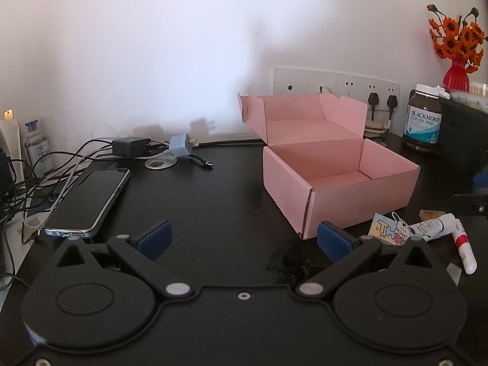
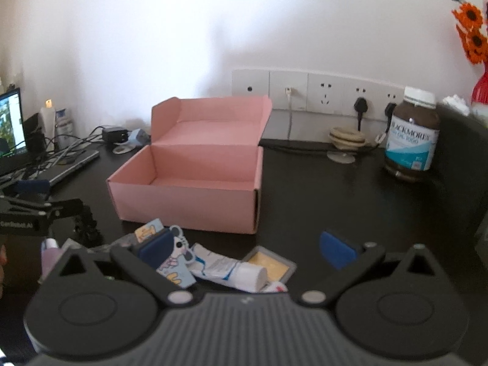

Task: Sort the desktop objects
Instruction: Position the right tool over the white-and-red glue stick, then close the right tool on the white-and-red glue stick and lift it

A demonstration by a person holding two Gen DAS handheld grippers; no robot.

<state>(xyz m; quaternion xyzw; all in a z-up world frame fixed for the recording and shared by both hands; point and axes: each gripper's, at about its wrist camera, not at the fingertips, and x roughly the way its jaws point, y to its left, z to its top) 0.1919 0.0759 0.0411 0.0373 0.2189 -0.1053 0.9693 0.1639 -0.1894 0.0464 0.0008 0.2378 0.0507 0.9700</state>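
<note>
At the centre right of the left wrist view stands the pink box (image 1: 338, 180), its lid folded back against the wall side and its inside bare as far as the picture shows, so by my judgement nothing has been sorted into it yet and the whole job remains. The left gripper (image 1: 244, 241) fills the bottom of the frame with its blue pads spread wide and nothing between them, hovering over the dark desk (image 1: 213, 201). Just past the box's near corner, at lower right, lie the loose items: a cartoon sticker card (image 1: 389, 231), a crumpled white tube (image 1: 434, 228), a red-and-white tube (image 1: 465, 251) and a black hair tie (image 1: 289, 262) near the gripper's right finger. A phone (image 1: 88, 201) rests at the left among cables, and a supplement bottle (image 1: 422, 119) stands at far right. In the right wrist view the box (image 2: 189, 192) sits left of centre, again empty to the eye. The right gripper (image 2: 247, 248) hangs low over the same pile, fingers apart and gripping nothing; its left pad overlaps the sticker card (image 2: 177, 259) in the picture, though contact cannot be told. The white tube (image 2: 231, 270) lies between the fingers, beside a small yellow packet (image 2: 274, 262).
</note>
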